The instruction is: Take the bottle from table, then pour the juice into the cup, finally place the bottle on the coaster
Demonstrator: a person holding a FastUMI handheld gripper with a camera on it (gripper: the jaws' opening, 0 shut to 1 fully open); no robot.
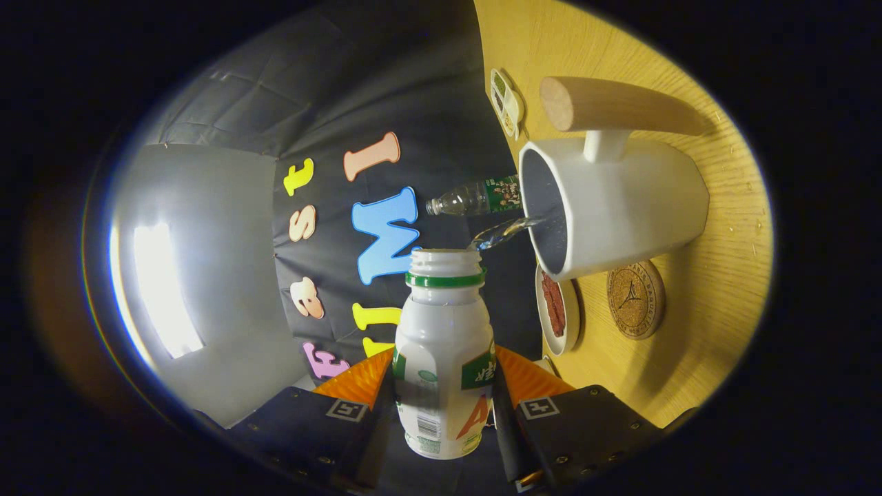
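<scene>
My gripper (444,406) is shut on a small white bottle (444,351) with a green neck ring and no cap; both fingers press its sides. The whole view is rolled sideways, so the bottle is tipped over. A clear stream of liquid (503,233) runs from the bottle's mouth into the white cup (620,203), which has a wooden handle (620,107) and a dark inside. The cup stands on the wooden table (716,331) just beyond the bottle's mouth. A round cork coaster (635,298) lies on the table next to the cup.
A small white dish with something red in it (557,311) sits beside the coaster, close to the cup. A clear plastic water bottle (475,198) lies behind the cup. A small divided tray (506,102) rests farther along the table.
</scene>
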